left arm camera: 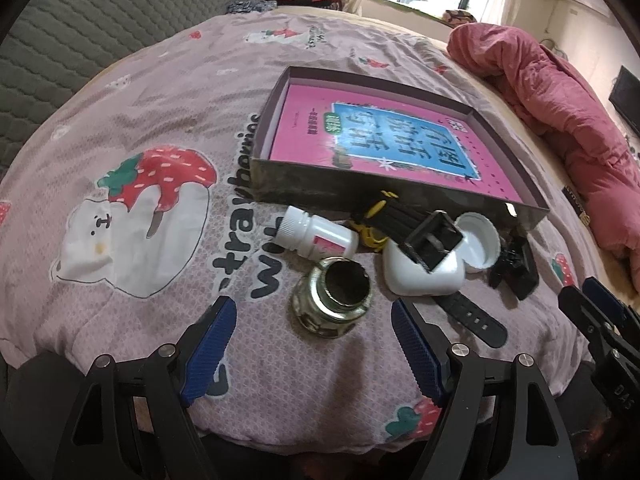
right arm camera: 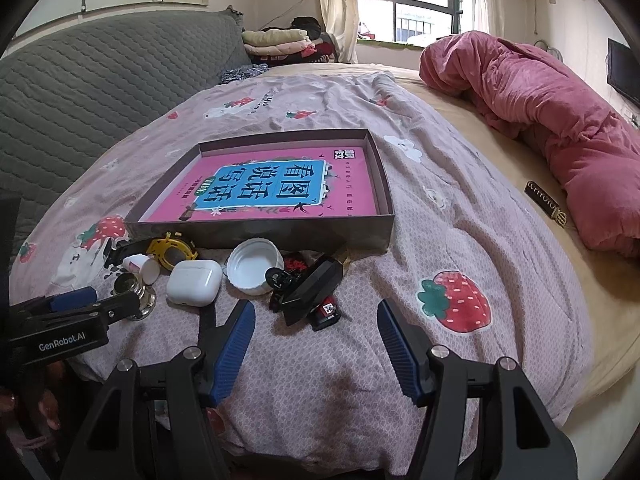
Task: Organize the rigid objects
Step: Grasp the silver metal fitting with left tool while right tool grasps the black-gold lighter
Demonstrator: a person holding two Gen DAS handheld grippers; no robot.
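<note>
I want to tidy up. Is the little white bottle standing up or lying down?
Lying down. The white bottle rests on its side on the bedspread, its capped end toward the box.

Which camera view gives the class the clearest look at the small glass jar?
The left wrist view: the glass jar sits centred and close, its open mouth fully visible. In the right wrist view the jar is small, near the edge, partly hidden by the left gripper.

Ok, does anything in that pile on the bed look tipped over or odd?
Yes. The small white bottle lies on its side, and the loose white cap rests upside down by the box. The glass jar has no lid. Nothing looks spilled.
</note>
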